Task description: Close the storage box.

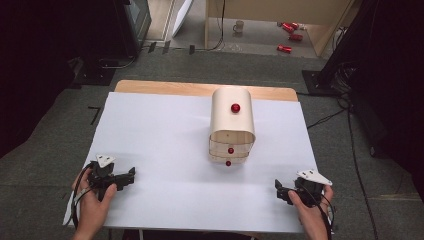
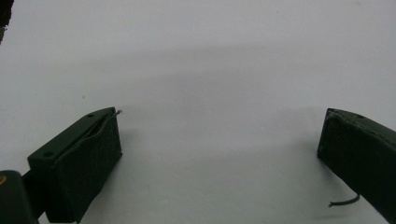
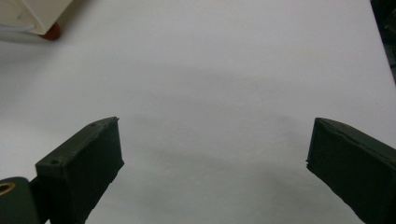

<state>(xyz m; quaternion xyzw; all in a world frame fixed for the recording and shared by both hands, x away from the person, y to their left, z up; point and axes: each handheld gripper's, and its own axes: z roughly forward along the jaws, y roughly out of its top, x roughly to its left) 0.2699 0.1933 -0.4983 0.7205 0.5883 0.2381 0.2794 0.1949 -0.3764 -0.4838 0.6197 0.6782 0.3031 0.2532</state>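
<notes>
Apparently at rest, the left gripper lay on the near left of the white tabletop, fingers spread wide, holding nothing. Mid-table, toward the far side, stood a small wooden drawer chest with red knobs, drawers facing the person, probably for easy reach. The right gripper waited near right, likewise wide open and empty. No writing was legible.

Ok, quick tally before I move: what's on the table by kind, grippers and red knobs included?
Wooden drawer cabinet: 1
Red knobs: 3, one on the cabinet's top, two on the front drawers
Grippers: 2, the left gripper and the right gripper, both with jaws wide apart and holding nothing
Total: 6
</notes>
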